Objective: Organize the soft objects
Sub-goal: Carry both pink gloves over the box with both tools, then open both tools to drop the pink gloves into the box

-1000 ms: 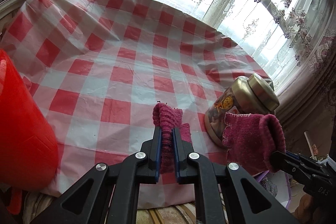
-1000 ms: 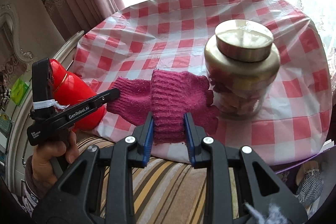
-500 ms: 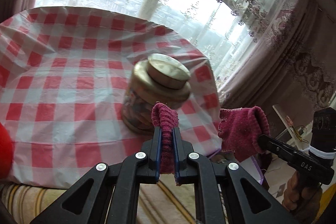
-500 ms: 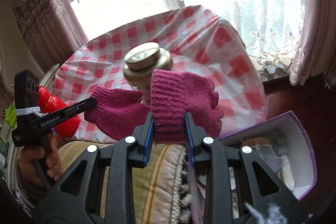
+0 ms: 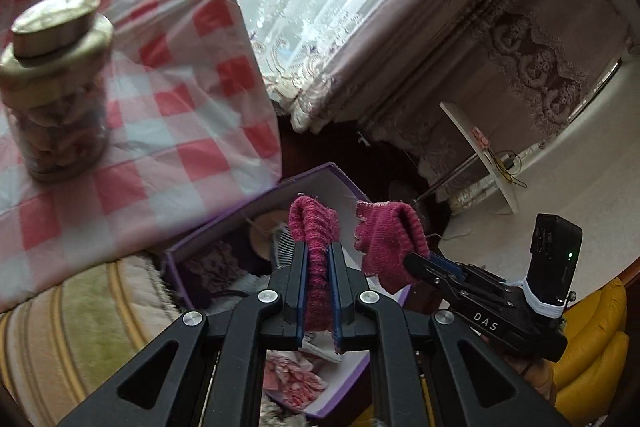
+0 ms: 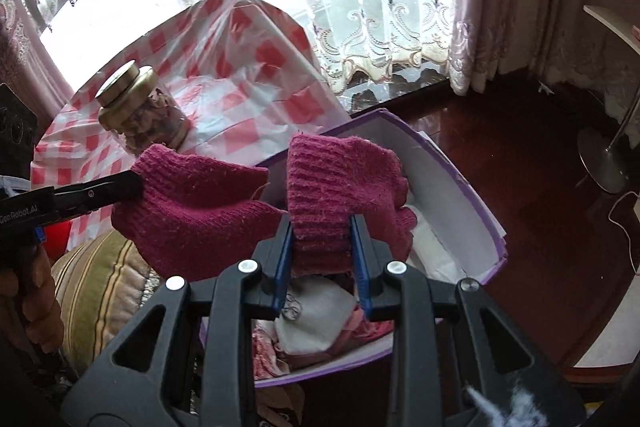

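Note:
Two magenta knit gloves hang over an open purple box that stands beside the table. My left gripper is shut on one glove, whose cuff sticks up between the pads. In the right wrist view that left gripper enters from the left with its glove drooping. My right gripper is shut on the other glove, directly above the box. In the left wrist view the right gripper and its glove sit close at the right.
The box holds white and pink cloths. A gold-lidded jar stands on the red checked tablecloth at the left. A striped cushion lies below the table edge. Dark wooden floor and a lamp base lie to the right.
Both grippers have swung off the table to the right, carrying the gloves from above the checked cloth to above the purple box. Grips are unchanged.

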`<state>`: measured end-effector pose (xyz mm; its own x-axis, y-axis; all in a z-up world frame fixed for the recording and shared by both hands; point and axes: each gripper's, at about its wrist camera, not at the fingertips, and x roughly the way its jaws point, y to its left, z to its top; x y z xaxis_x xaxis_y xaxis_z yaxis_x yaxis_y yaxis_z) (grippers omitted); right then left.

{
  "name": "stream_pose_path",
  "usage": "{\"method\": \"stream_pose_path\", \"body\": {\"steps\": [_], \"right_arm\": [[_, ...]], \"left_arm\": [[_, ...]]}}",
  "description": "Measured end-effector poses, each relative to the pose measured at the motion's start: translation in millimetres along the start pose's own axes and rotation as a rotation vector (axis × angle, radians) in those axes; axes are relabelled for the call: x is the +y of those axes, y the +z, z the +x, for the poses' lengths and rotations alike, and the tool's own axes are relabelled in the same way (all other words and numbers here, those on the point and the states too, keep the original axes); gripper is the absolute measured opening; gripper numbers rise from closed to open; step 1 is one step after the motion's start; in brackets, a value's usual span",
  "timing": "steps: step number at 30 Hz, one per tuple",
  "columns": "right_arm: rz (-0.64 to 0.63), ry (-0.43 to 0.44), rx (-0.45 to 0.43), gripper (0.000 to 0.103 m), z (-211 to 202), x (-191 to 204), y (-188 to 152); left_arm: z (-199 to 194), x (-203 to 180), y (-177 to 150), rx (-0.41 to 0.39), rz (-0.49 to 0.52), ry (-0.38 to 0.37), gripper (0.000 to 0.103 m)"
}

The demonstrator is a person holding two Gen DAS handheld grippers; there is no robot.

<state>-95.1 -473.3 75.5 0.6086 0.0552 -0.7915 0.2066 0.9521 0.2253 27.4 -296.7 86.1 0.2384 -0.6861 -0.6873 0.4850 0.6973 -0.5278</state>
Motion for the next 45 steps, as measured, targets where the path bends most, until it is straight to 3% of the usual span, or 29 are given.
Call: {"method": "stream_pose_path", "body": {"steps": [3, 9, 15, 19, 29, 34, 36, 39, 42, 45], "right_arm": [[0.002, -0.038, 0.009, 0.031, 0.6, -14.9, -6.6], [-0.044, -0.019, 0.088, 0.031, 25.7, -15.7, -26.3], [-0.141, 0.049, 0.176, 0.031, 52.2, 16.1, -43.4], [-0.212, 0.065, 0.220, 0.031, 72.0, 38.0, -51.2], [-0.341, 0.081, 0.352, 0.031, 113.5, 67.8, -73.8], [-0.350, 0.098, 0.396, 0.035, 122.3, 69.6, -81.8], [-0.337, 0.094, 0.397, 0.037, 120.1, 67.6, -81.4], [-0.318, 0.095, 0.391, 0.053, 108.0, 66.3, -77.0], [-0.313, 0.072, 0.343, 0.069, 82.0, 65.9, -72.2], [-0.304, 0.045, 0.306, 0.074, 55.9, 65.0, -67.5]], "left_arm": [[34.3, -15.7, -5.5, 0.054, -0.011, -0.004, 0.010], [109.2, 0.1, -25.8, 0.298, -0.065, 0.179, 0.010], [118.1, 12.3, -38.8, 0.364, -0.074, 0.248, 0.010], [122.3, 31.4, -49.2, 0.398, -0.139, 0.276, 0.010], [93.1, 40.1, -53.6, 0.349, -0.164, 0.262, 0.013], [62.9, 45.0, -53.3, 0.269, -0.195, 0.147, 0.034], [50.7, 44.6, -54.5, 0.248, -0.189, 0.106, 0.036], [25.8, 38.8, -61.4, 0.212, -0.143, 0.089, 0.047], [1.9, 31.2, -70.9, 0.158, -0.076, 0.095, 0.069], [-7.6, 25.3, -77.1, 0.141, -0.049, 0.100, 0.073]]}}
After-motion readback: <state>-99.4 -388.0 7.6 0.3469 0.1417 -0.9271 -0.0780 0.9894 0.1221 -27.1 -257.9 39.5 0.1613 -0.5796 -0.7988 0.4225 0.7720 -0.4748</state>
